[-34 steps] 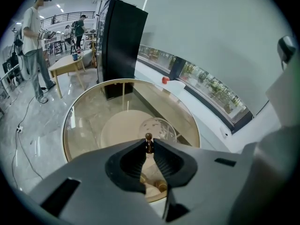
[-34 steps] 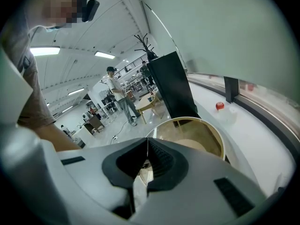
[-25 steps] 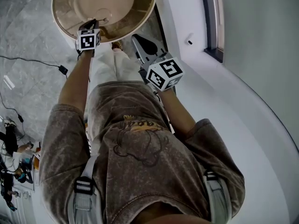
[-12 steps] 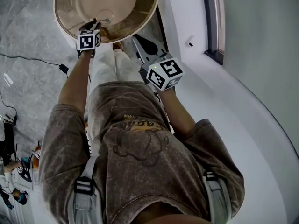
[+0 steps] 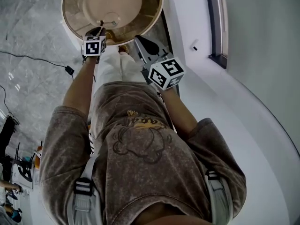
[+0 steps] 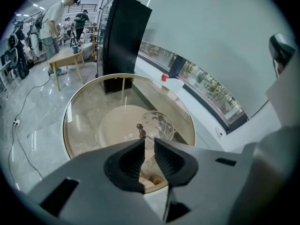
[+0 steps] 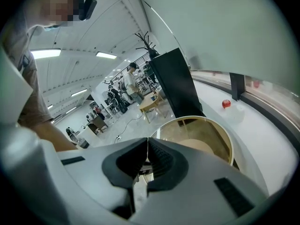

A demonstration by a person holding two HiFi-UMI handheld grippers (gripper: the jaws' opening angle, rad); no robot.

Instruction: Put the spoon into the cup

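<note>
A clear glass cup [image 6: 159,124] stands on the round glass table [image 6: 70,125] in the left gripper view. The spoon's brown beaded handle end [image 6: 139,127] rises beside the cup, just above my left gripper's near fingertip. My left gripper [image 6: 149,142] points down at the cup; its jaws are closing with a narrow gap left. I cannot tell whether the spoon's shaft runs through that gap. In the head view the left gripper [image 5: 100,29] hangs over the table's near rim [image 5: 154,13]. My right gripper [image 5: 139,40] is held back off the table, shut [image 7: 148,142] and empty.
A white curved ledge [image 5: 243,107] under the window runs along the right, with a red ball [image 6: 164,77] on it. A tall black cabinet [image 6: 124,36] stands behind the table. A cable [image 5: 42,60] crosses the marble floor at left. People stand at a wooden table [image 6: 65,55] far back.
The head view has drifted, so the table sits lower and further right in it. Both grippers keep nearly the same place relative to the table.
</note>
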